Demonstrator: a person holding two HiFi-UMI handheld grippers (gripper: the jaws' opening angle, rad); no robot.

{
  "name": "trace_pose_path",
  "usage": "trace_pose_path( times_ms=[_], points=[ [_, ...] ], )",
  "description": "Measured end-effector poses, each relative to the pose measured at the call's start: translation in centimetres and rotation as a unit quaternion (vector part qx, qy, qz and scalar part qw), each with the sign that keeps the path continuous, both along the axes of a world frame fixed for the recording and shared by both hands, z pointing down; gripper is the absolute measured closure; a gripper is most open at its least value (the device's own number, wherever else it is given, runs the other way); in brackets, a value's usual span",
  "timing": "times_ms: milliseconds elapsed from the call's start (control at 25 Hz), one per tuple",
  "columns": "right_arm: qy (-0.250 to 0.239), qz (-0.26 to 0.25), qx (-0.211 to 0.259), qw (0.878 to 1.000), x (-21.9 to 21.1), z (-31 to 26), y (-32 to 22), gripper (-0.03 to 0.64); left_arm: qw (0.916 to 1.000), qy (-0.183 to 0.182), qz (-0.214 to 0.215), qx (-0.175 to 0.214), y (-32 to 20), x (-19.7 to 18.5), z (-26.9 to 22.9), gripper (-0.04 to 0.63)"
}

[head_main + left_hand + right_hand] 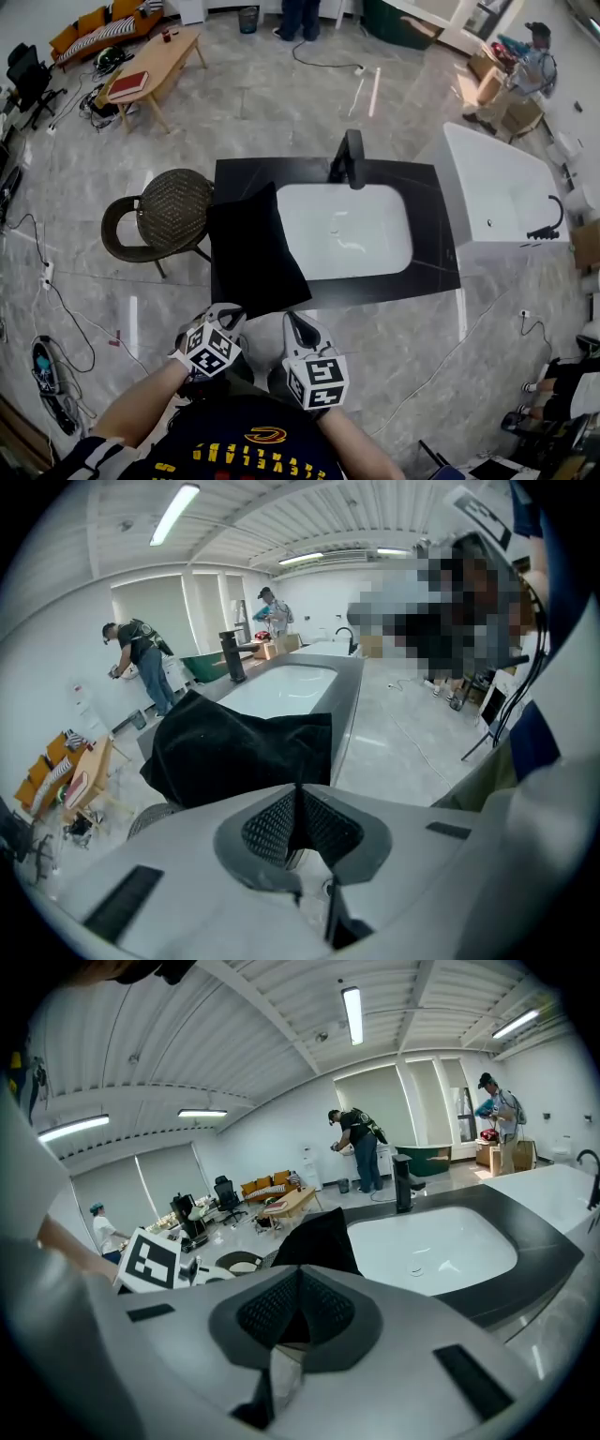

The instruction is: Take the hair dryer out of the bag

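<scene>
Bag lies on the left end of the counter, beside the sink. Its long axis runs from far edge to near edge, and its near end reaches the near edge. Hair dryer not visible, so I assume it's still inside. Left gripper is at the bag's near-left corner, right gripper just off the near-right corner. Both point at the bag with jaws pressed together and nothing between them. Left looks marginally nearer. I can't tell which end is the mouth. My call: find the opening first.
</scene>
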State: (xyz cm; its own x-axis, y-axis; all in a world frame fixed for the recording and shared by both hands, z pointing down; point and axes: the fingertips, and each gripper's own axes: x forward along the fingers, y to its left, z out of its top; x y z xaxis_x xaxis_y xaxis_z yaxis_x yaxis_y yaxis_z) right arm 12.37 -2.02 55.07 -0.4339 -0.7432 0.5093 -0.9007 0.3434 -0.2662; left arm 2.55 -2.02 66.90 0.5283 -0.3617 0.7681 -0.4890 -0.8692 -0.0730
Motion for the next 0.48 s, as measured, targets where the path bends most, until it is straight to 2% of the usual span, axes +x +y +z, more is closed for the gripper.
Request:
trace_pose_path(
  times_ms=[160, 320, 400, 480],
  points=[
    [0.013, -0.06, -0.028, 0.998, -1.9, 2.1, 1.3, 0.609, 0.9982, 0.046, -0.037, -0.012, -1.0, -0.3, -1.8, 0.574],
    [0.033, -0.131, -0.069, 0.988, -4.9, 5.8, 2.6, 0.609, 0.9923, 0.093, -0.081, -0.014, -2.8, -0.9, -4.2, 0.574],
    [0.04, -0.152, -0.088, 0.984, -6.2, 7.4, 2.7, 0.609, 0.9899, 0.106, -0.093, -0.006, -3.7, -1.2, -5.3, 0.574],
    [0.043, -0.151, -0.104, 0.982, -7.1, 8.8, 2.2, 0.609, 0.9883, 0.113, -0.102, -0.001, -4.5, -1.6, -5.9, 0.574]
  ],
)
